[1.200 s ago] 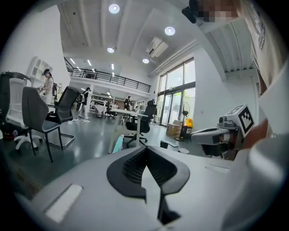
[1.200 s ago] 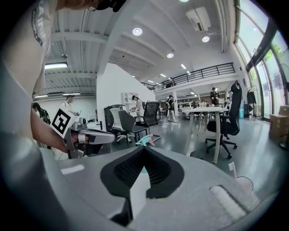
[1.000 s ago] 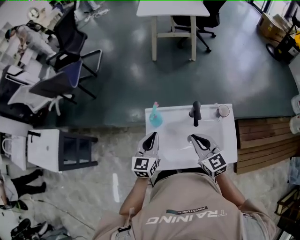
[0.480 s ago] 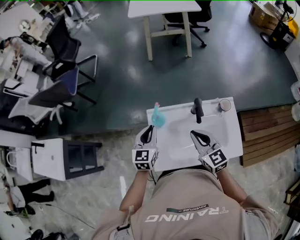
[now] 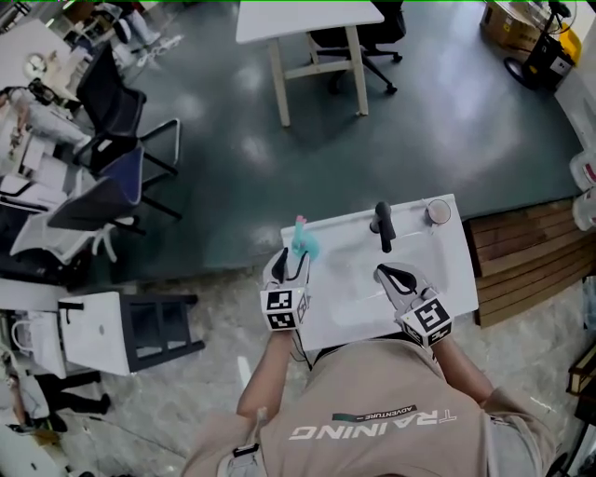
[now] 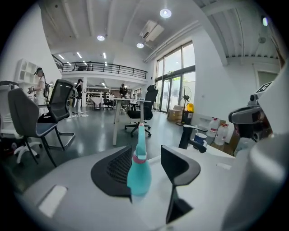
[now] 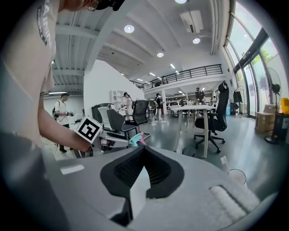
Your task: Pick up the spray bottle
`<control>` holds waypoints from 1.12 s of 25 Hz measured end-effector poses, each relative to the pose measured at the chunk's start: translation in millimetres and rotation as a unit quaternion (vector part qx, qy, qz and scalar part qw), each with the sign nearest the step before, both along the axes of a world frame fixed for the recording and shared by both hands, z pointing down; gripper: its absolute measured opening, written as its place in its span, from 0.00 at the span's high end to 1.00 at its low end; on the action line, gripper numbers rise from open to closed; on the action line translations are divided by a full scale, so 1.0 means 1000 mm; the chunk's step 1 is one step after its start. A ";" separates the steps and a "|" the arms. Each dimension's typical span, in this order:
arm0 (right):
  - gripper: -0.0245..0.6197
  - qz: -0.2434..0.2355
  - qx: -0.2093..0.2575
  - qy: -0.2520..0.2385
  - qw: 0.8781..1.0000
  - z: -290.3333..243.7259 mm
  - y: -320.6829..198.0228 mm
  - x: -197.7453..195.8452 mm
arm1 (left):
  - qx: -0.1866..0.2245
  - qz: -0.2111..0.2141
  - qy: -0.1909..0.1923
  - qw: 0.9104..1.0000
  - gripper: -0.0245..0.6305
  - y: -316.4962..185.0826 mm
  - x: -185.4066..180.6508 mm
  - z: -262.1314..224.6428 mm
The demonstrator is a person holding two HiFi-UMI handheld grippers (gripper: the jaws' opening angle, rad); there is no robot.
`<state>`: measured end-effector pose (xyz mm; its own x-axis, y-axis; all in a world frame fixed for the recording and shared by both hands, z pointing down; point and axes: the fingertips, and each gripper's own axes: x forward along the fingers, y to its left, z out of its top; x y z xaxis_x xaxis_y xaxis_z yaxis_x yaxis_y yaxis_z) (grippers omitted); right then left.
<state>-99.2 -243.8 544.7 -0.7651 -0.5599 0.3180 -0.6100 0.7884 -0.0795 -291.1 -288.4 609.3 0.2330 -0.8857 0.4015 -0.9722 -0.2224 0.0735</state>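
Note:
A teal spray bottle (image 5: 300, 242) with a pink collar stands upright on the back left corner of the white washbasin (image 5: 451, 272). My left gripper (image 5: 295, 265) is right behind it. In the left gripper view the bottle (image 6: 138, 173) stands between the spread jaws of that gripper (image 6: 151, 155), close to the left one; neither pad presses on it. These jaws have just been opening. My right gripper (image 5: 385, 274) hovers over the basin's bowl with its jaws together and nothing in them. The right gripper view shows its shut jaws (image 7: 143, 151) and the bottle's top (image 7: 135, 140) far left.
A black faucet (image 5: 383, 226) rises at the basin's back edge, with a small cup (image 5: 438, 212) to its right. Wooden planks (image 5: 521, 252) lie right of the basin and a white cabinet (image 5: 102, 326) stands left. Office chairs (image 5: 112, 102) and a white table (image 5: 307, 19) stand farther off.
My left gripper has gone forward and down to the spray bottle and its jaws have opened around it. The right gripper has stayed over the bowl.

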 end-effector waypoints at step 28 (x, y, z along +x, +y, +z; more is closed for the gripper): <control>0.96 0.024 -0.020 -0.014 0.999 0.005 -0.032 0.019 | -0.019 -0.020 -0.002 1.000 0.68 -0.046 -0.001 0.045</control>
<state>-80.3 -276.2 549.3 -0.7461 -0.5842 0.3195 -0.6447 0.7537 -0.1273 -292.3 -334.6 654.0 0.1951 -0.8787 0.4358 -0.9807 -0.1799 0.0762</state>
